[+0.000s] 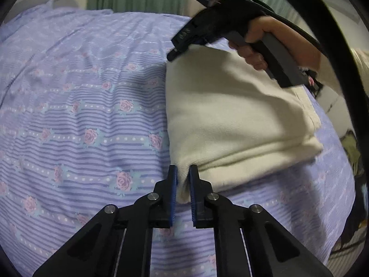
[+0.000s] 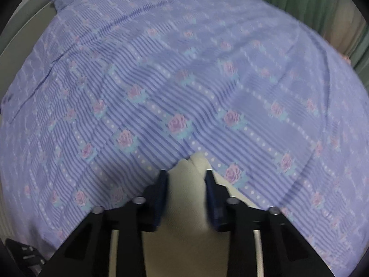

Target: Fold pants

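On the purple flowery bedsheet [image 1: 80, 106], the left gripper [image 1: 183, 177] pinches the folded cream pants [image 1: 230, 115]; the right gripper [image 2: 185, 182] sits half open around them, green curtain [image 2: 311, 0] behind.

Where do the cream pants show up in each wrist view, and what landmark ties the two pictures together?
Left wrist view: the folded cream pants lie right of centre, their near corner between the left gripper fingers; the right gripper is at their far corner.
Right wrist view: only a cream corner at bottom centre, between the right gripper fingers.
Shared landmark: the purple rose-patterned bedspread.
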Demonstrator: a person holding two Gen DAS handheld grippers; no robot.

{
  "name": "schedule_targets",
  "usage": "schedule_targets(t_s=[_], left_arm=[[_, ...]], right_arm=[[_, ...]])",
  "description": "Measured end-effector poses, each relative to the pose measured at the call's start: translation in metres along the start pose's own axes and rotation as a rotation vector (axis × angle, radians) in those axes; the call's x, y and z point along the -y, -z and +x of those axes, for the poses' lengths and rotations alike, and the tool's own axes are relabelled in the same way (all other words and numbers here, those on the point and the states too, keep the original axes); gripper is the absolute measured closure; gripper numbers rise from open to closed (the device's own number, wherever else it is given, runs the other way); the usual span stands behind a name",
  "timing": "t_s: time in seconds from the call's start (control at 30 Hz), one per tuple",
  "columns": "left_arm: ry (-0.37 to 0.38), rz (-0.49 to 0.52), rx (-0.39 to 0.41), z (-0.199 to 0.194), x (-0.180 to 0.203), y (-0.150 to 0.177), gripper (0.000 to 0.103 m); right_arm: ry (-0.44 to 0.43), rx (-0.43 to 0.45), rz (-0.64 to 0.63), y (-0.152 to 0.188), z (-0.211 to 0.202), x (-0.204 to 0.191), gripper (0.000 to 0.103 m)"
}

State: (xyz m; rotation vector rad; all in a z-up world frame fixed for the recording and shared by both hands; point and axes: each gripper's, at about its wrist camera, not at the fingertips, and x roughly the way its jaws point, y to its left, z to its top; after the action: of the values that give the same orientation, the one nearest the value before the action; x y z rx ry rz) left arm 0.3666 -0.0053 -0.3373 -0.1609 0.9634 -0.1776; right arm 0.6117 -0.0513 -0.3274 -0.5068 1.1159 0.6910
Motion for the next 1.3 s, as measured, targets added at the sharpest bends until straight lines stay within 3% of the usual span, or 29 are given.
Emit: schedule_targets(t_s=[0.07, 0.13, 0.2, 0.27, 0.3, 0.33, 0.37, 0.4, 0.5, 0.6, 0.7, 0.8, 0.9, 1.1, 1.3], left_arm=[[-0.003, 0.009, -0.007, 0.001, 0.001, 0.005, 0.093], [0.011, -0.019, -0.034, 0.008, -0.006, 0.008, 0.093], [-0.005, 0.022, -0.036, 0.007, -0.005, 0.006, 0.090], [-0.060, 0.073, -0.054, 0.000, 0.001, 0.004, 0.087], [-0.099, 0.100, -0.068, -0.008, 0.004, 0.004, 0.075], [-0.121, 0.110, -0.061, -0.016, 0.006, 0.004, 0.065], [-0.137, 0.110, -0.039, -0.027, 0.007, 0.004, 0.044], [-0.150, 0.097, 0.005, -0.043, 0.007, 0.002, 0.036], [-0.199, 0.051, 0.076, -0.071, 0.007, -0.011, 0.027], [-0.234, -0.009, 0.168, -0.089, 0.010, -0.027, 0.015], [-0.237, -0.100, 0.220, -0.096, 0.007, -0.040, 0.014], [-0.231, -0.155, 0.197, -0.090, 0.016, -0.047, 0.014], [-0.240, -0.119, 0.195, -0.087, 0.037, -0.046, 0.014], [-0.261, 0.024, 0.153, -0.053, 0.073, -0.047, 0.014], [-0.275, 0.059, 0.125, -0.032, 0.078, -0.062, 0.014]], right_arm=[[0.066, 0.053, 0.004, 0.002, -0.003, 0.000, 0.085], [0.061, 0.050, 0.028, 0.002, 0.002, 0.002, 0.085], [0.060, 0.081, 0.049, 0.008, -0.003, 0.001, 0.083], [0.095, 0.137, 0.049, 0.018, -0.027, 0.000, 0.066], [0.134, 0.175, 0.057, 0.024, -0.043, 0.000, 0.060], [0.175, 0.213, 0.060, 0.030, -0.058, 0.000, 0.041], [0.238, 0.277, 0.073, 0.042, -0.082, 0.000, 0.022], [0.282, 0.333, 0.101, 0.056, -0.105, 0.002, 0.018], [0.391, 0.463, 0.232, 0.111, -0.175, 0.012, 0.012], [0.428, 0.504, 0.427, 0.164, -0.216, 0.034, 0.006], [0.444, 0.492, 0.625, 0.229, -0.235, 0.058, 0.006], [0.396, 0.470, 0.798, 0.283, -0.233, 0.071, 0.006], [0.303, 0.423, 0.886, 0.321, -0.215, 0.071, 0.006], [0.161, 0.400, 0.954, 0.343, -0.175, 0.080, 0.006], [-0.024, 0.422, 1.039, 0.340, -0.134, 0.104, 0.006]])
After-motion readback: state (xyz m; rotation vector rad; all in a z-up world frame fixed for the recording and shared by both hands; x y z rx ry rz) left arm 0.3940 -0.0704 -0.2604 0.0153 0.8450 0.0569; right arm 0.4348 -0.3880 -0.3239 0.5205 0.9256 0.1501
